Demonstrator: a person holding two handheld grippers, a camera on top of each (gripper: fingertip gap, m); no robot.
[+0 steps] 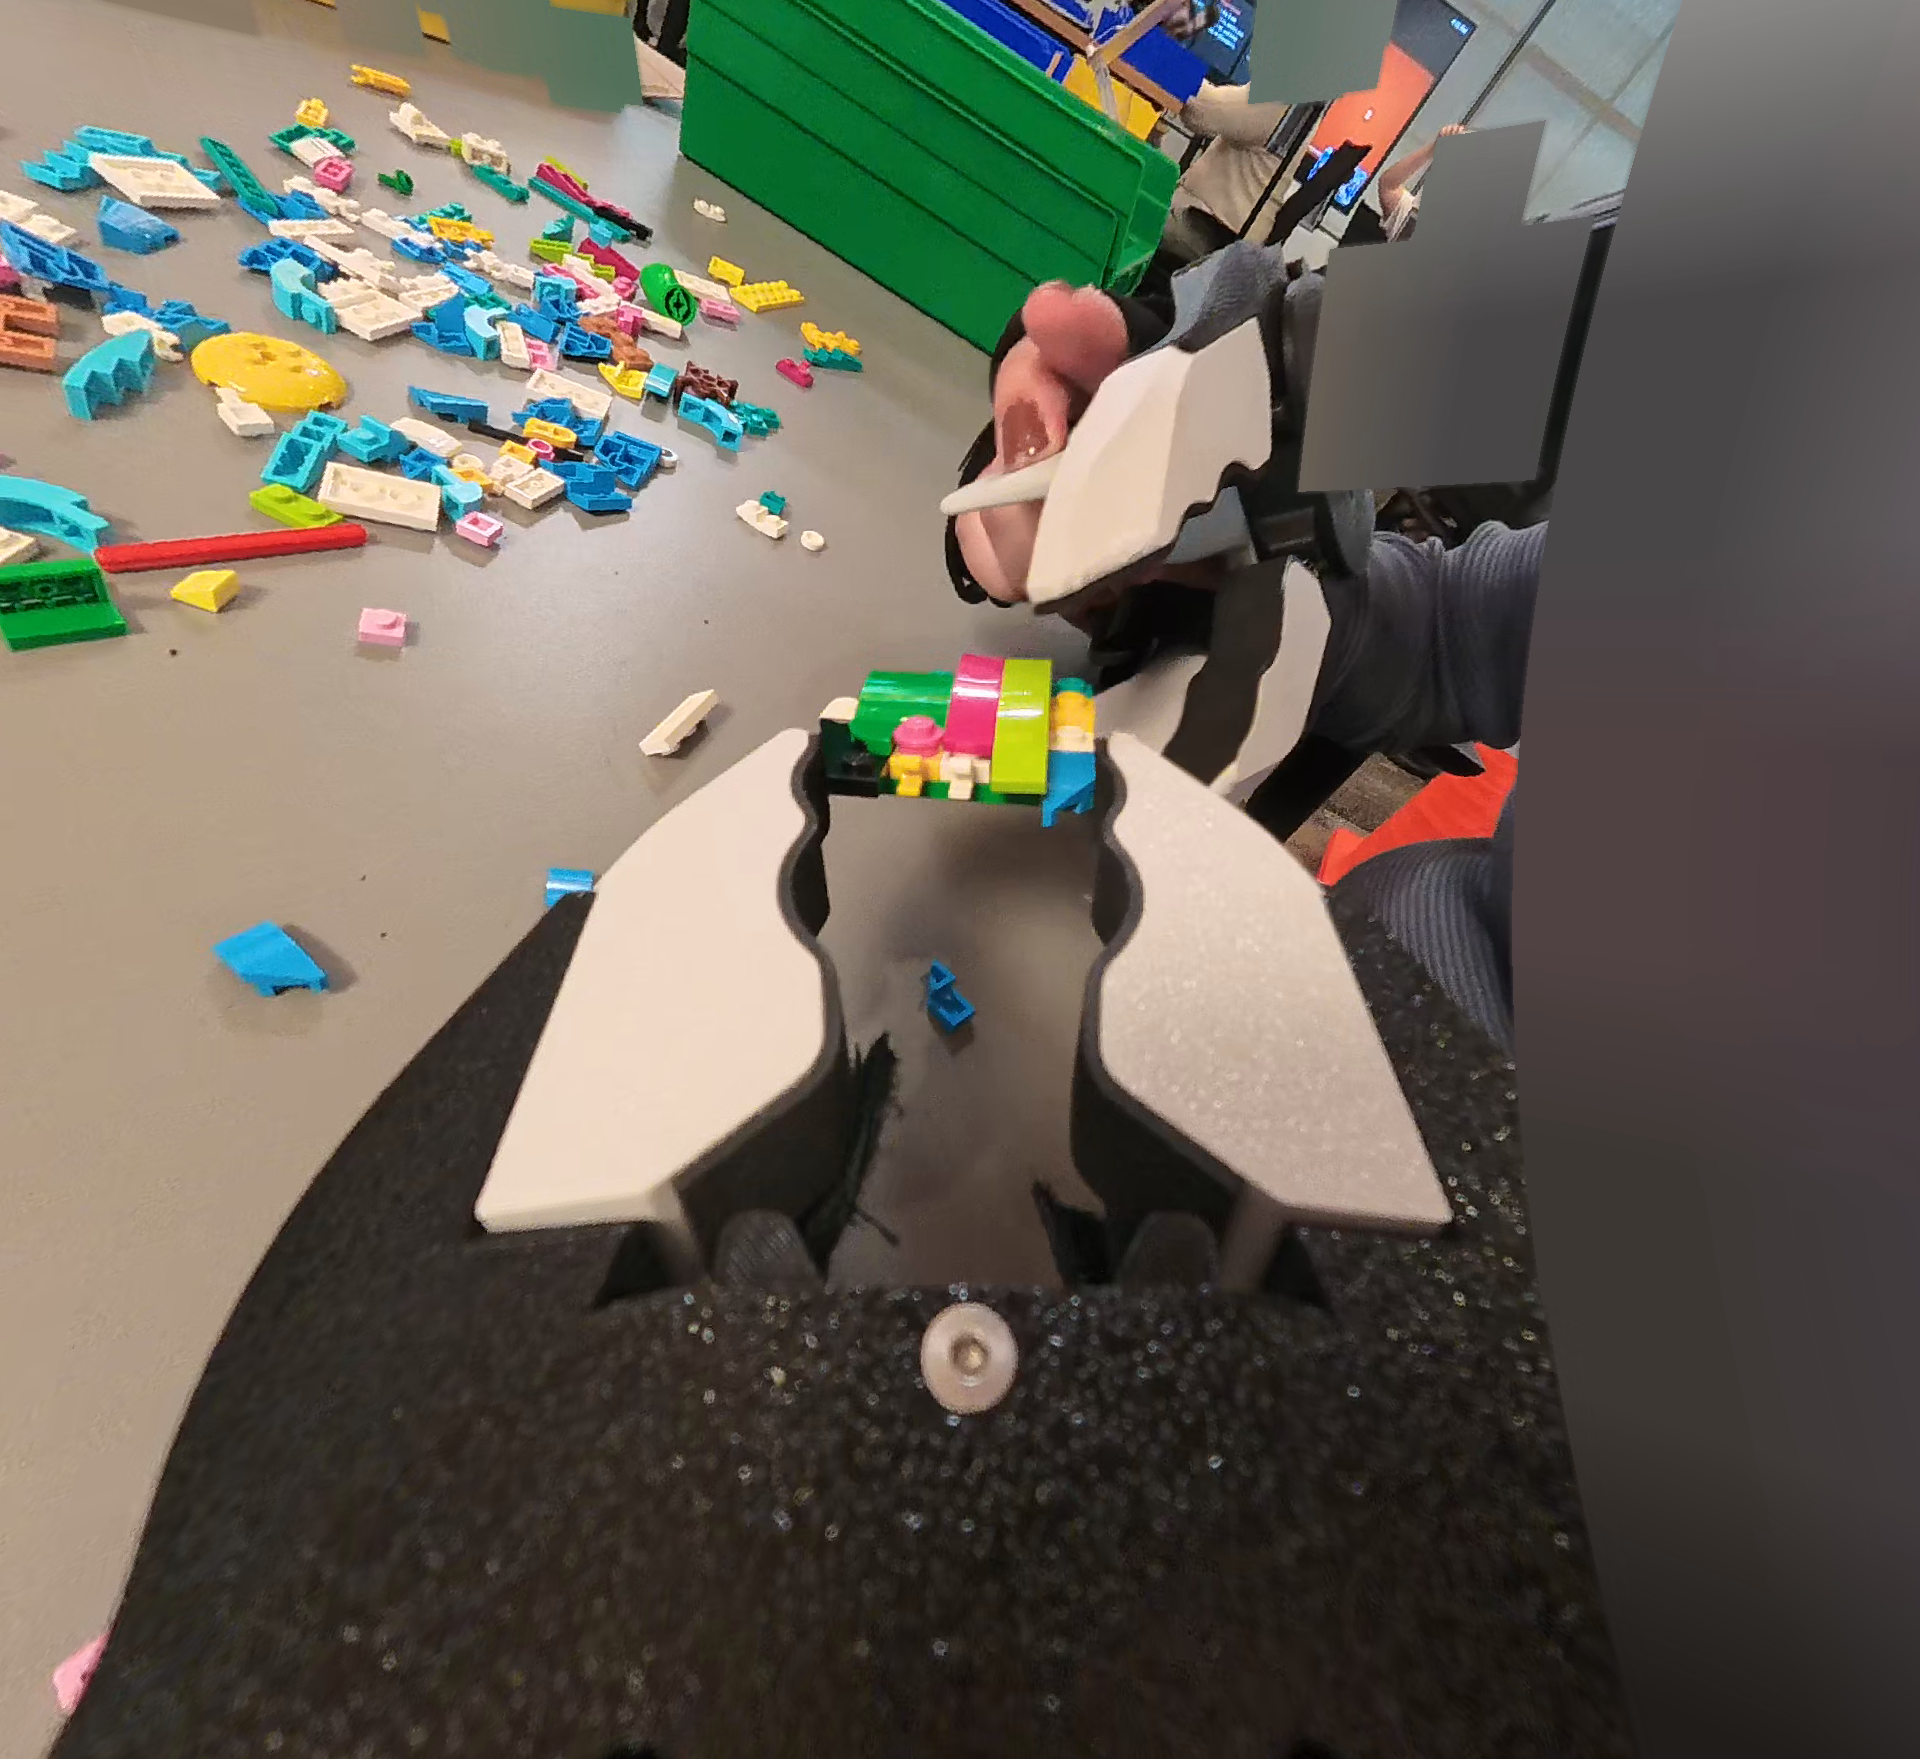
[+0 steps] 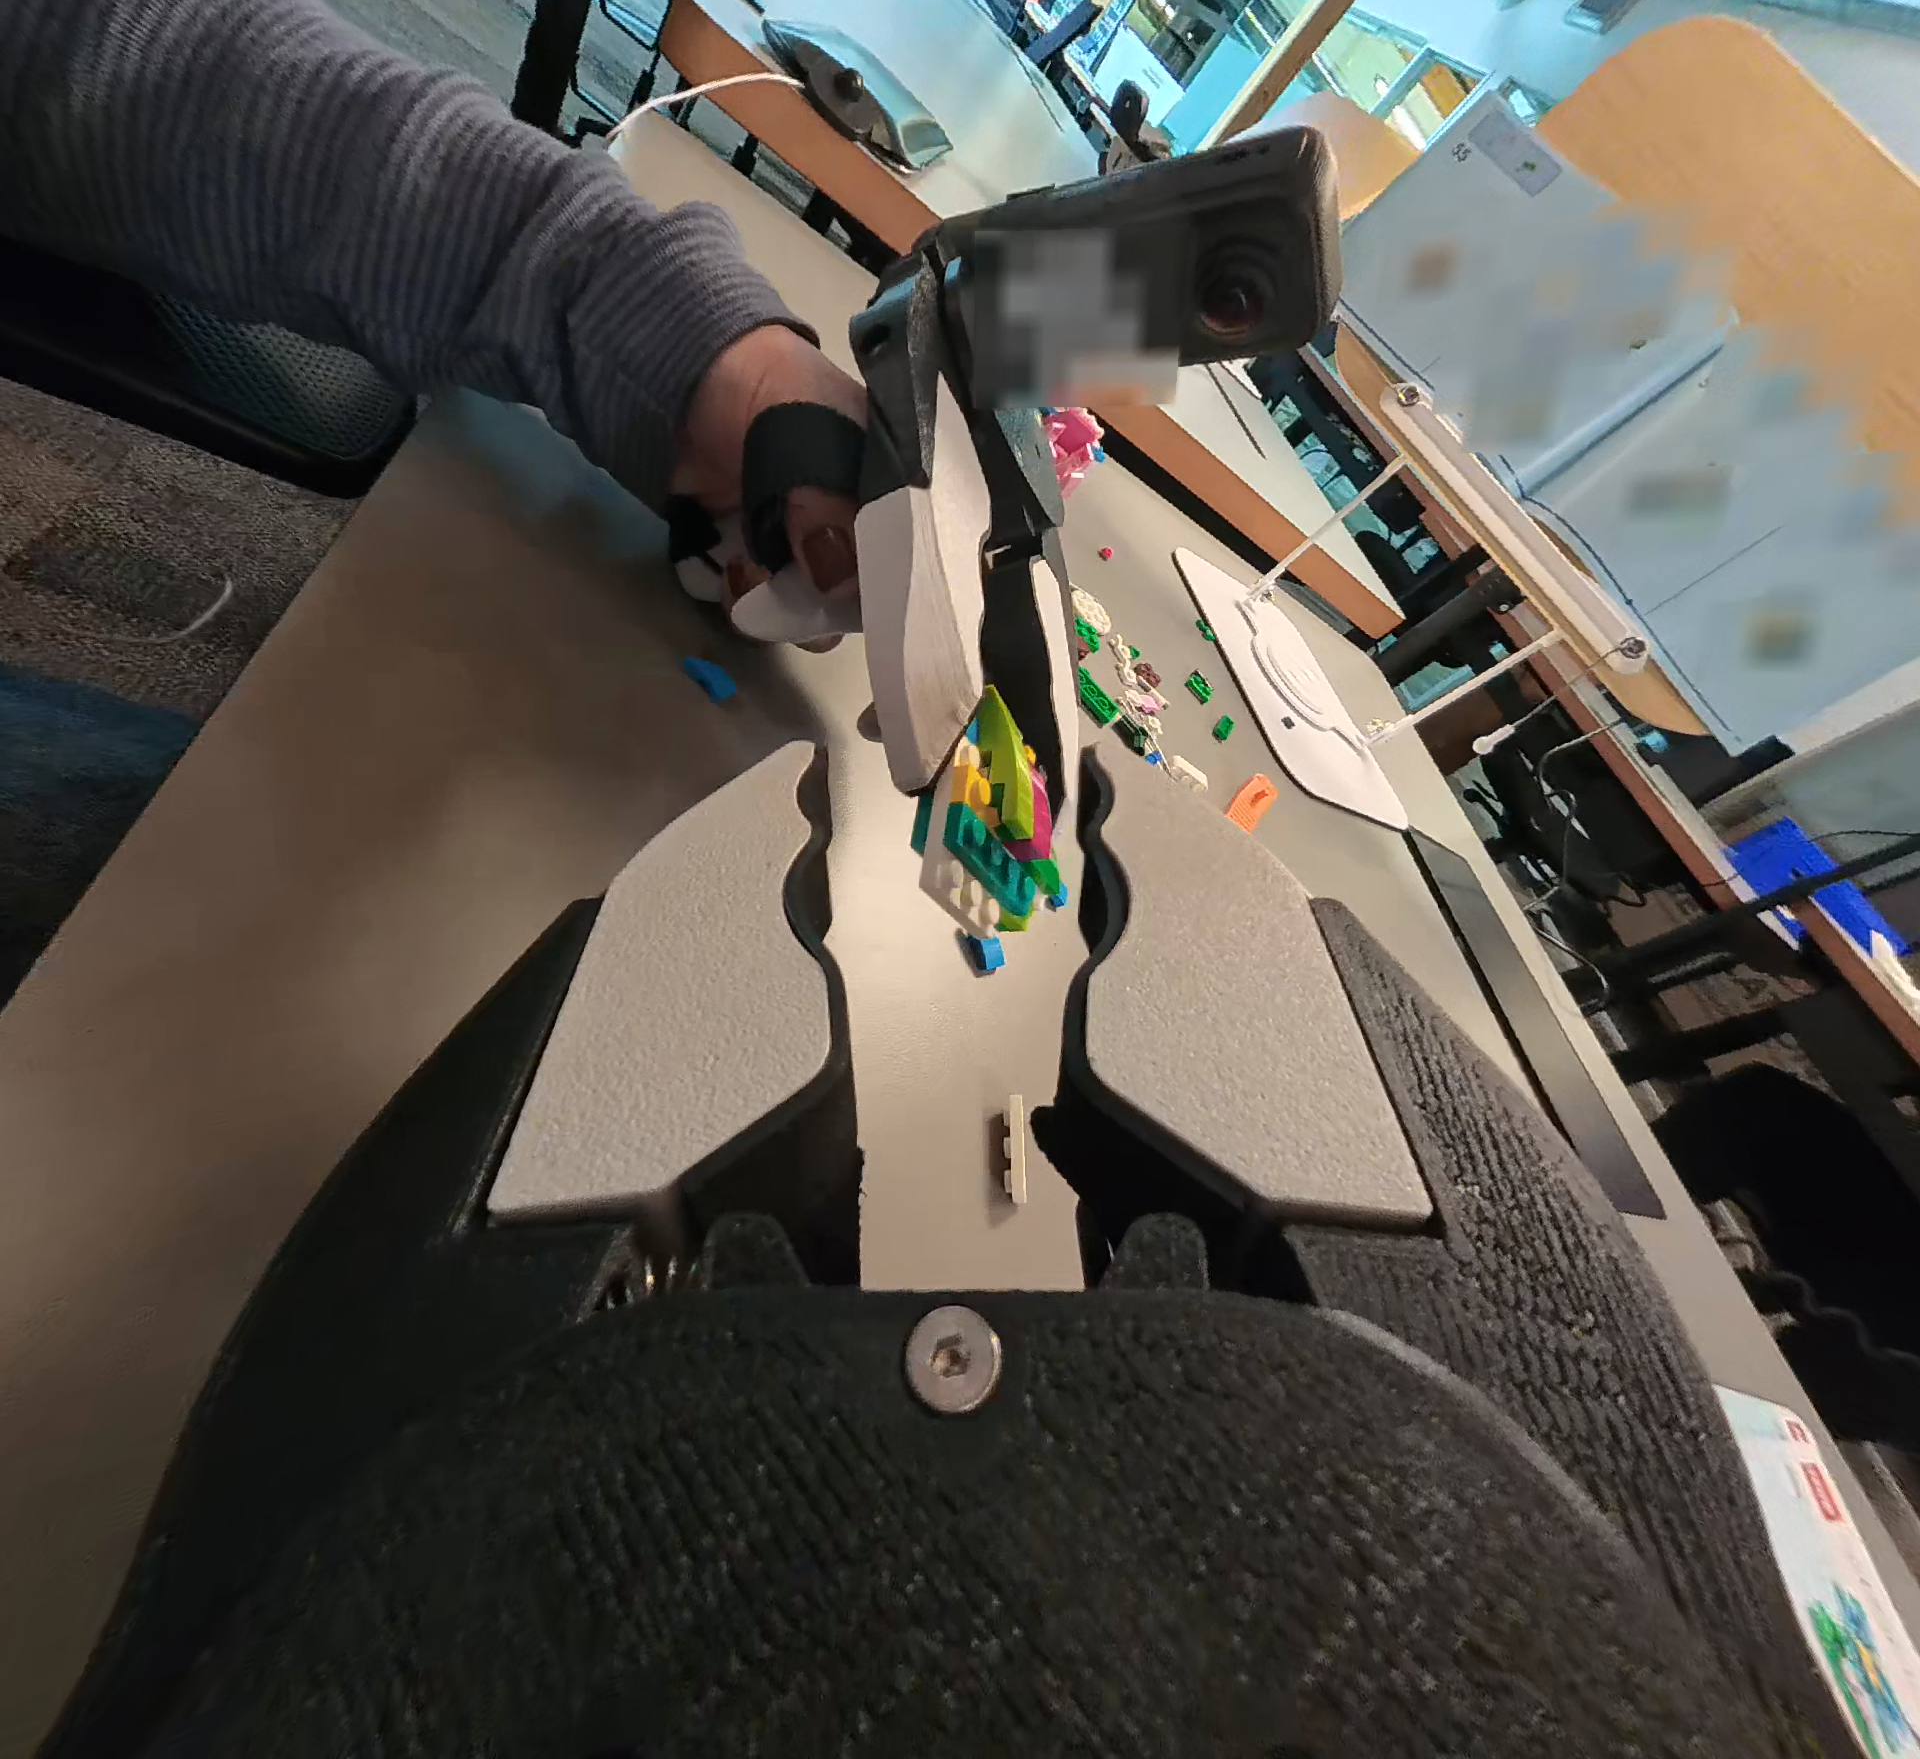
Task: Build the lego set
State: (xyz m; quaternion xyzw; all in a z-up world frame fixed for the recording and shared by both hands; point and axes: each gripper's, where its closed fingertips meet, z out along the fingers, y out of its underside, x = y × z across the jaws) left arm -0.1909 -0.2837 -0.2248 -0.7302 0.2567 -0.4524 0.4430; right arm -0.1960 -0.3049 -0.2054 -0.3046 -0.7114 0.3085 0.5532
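The left gripper (image 1: 961,764) pinches a small lego assembly (image 1: 966,733) between its two fingertips, holding it clear above the grey table (image 1: 312,1138). The assembly has a green curved piece, a magenta and a lime curved piece side by side, and yellow, white and blue bricks below. In the right wrist view the same assembly (image 2: 992,826) hangs tilted from the left gripper's white fingers (image 2: 920,660), just ahead of the right gripper (image 2: 951,774), whose jaws stand spread with nothing between them. Below the assembly a small blue brick (image 2: 985,951) lies on the table, and a white plate piece (image 2: 1013,1146) lies nearer. Left of the assembly, well apart, loose bricks (image 1: 416,338) are scattered before a green bin (image 1: 894,109)
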